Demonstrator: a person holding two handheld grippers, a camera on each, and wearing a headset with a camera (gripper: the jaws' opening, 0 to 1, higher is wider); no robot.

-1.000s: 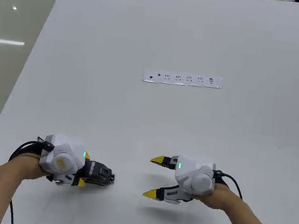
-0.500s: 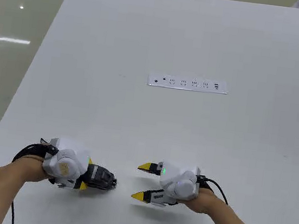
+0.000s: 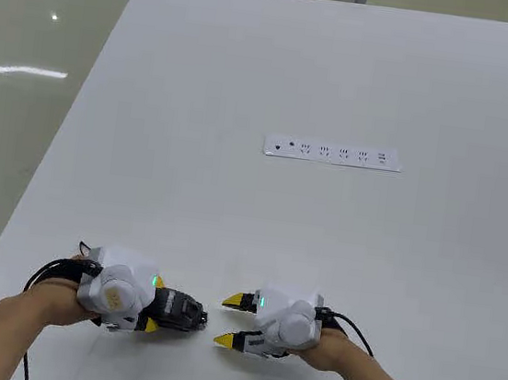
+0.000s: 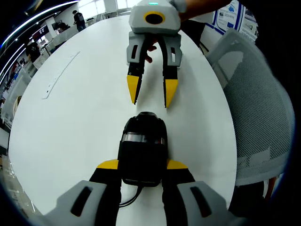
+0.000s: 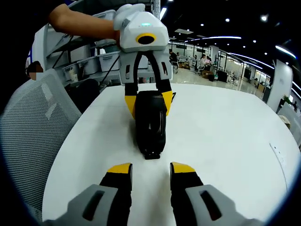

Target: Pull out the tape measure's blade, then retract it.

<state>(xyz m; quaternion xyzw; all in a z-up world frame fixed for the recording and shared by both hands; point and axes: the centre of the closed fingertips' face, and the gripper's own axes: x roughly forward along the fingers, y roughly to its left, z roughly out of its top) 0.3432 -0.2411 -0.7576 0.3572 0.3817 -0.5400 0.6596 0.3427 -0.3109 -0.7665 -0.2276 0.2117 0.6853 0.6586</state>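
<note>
1. The tabletop (image 3: pixel 343 71) is white, smooth and flat.
2. A white power strip (image 3: pixel 333 152) lies flat near the middle of the tabletop, well apart from both grippers.
3. The black tape measure (image 3: pixel 182 310) sits on the tabletop close to the near edge, a bit toward the left edge.
4. The left gripper (image 3: pixel 154 305) squeezes the tape measure, with one yellow-tipped jaw on each side of it.
5. The right gripper (image 3: pixel 222 320) has its jaws apart and holds nothing. Its yellow tips point at the tape measure, just beside it but not touching.
6. The two grippers face each other, low over the tabletop.
7. Past the left edge is a shiny, pale green floor (image 3: pixel 27 79) with a bright streak of light on it.
8. The gripper views show a grey mesh chair (image 4: pixel 254 108) beside the table.
9. The right gripper view shows a big office room with long ceiling lights (image 5: pixel 225 37), grey bins (image 5: pixel 101 59) on shelves, and people (image 5: pixel 204 61) far away at desks.
</note>
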